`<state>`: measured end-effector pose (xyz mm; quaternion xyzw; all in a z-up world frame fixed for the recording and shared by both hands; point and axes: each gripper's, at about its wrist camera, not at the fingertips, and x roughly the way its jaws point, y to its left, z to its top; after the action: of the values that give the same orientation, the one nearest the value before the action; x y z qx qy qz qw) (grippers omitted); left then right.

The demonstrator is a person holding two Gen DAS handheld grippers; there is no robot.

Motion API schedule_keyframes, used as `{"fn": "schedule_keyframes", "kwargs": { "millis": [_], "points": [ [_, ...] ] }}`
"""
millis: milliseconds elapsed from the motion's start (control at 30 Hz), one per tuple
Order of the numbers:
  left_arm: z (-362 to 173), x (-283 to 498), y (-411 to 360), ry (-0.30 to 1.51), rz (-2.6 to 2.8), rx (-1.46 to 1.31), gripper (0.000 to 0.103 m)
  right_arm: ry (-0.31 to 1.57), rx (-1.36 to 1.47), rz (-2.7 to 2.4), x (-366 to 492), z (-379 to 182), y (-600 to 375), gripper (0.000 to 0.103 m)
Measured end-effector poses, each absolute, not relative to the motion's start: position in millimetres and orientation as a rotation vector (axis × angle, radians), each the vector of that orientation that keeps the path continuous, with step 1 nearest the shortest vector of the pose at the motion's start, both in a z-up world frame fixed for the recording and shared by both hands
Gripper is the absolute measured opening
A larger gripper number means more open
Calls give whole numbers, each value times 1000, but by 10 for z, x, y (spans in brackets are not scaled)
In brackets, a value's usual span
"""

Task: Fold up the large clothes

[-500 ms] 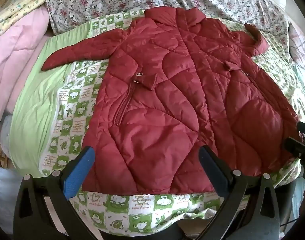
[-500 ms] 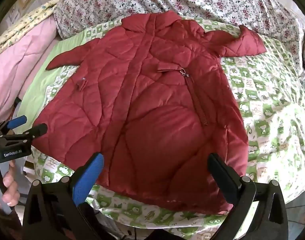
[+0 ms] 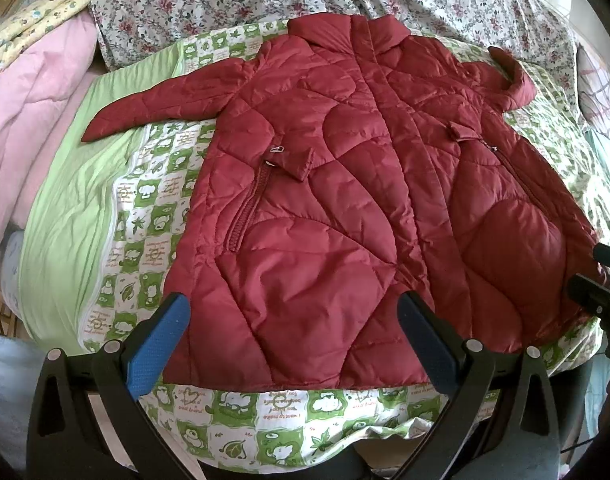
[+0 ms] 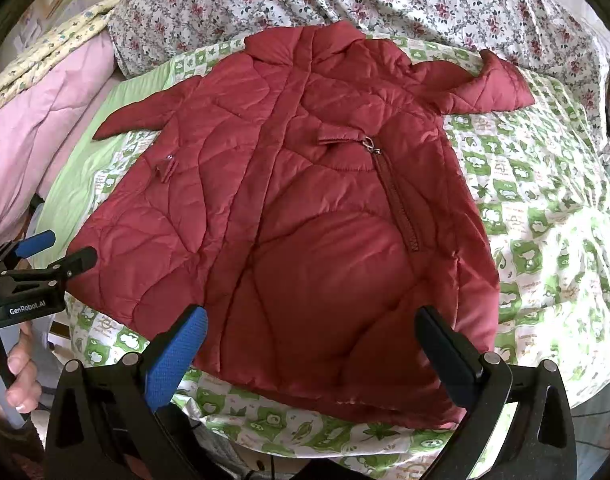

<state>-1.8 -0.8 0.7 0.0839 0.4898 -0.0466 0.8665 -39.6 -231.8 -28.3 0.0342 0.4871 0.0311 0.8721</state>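
- Quilted red coat (image 3: 345,208) lies front-up, spread flat on the green-and-white checked bedsheet (image 3: 145,208), collar at 12 o'clock, hem at 6 o'clock nearest us.
- Left sleeve (image 3: 157,104) stretched out toward 10 o'clock; right sleeve (image 4: 489,84) bent up at about 1 o'clock.
- Left gripper (image 3: 293,344) hangs over the hem, jaws spread wide, holding nothing.
- Right gripper (image 4: 313,344) likewise over the hem on the other side, jaws wide apart, nothing gripped.
- We judge folding not yet started: no fold visible, both sleeves out.
- To do it well, we'd pinch a side edge or sleeve cuff cleanly through the puffy padding, one tong high and one low, and bring that side over toward the centre placket (image 4: 281,120) so the edge stays straight.
- Padding is slippery and springy; bite deep, or it likely slides out.
- Zip pocket pulls (image 3: 277,150) could snag; keep the tongs off them.
- Writing: "GenRobot.AI" label (image 4: 27,309) on the left gripper body, seen from the right wrist view. Sheet squares carry small text, mostly too small for us to read.
- Floral cover (image 3: 233,4) at 12 o'clock, pink quilt (image 3: 29,120) at 9 o'clock.
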Motion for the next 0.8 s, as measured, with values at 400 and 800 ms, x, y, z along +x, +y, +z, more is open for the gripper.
{"fn": "schedule_keyframes", "kwargs": {
  "millis": [400,800],
  "points": [
    [-31,17,-63,1018,-99,178,103,1016,61,61,-392,-283,-2331,103],
    [-56,14,-70,1024,-99,187,103,1008,61,59,-375,-257,-2346,103]
  ]
}}
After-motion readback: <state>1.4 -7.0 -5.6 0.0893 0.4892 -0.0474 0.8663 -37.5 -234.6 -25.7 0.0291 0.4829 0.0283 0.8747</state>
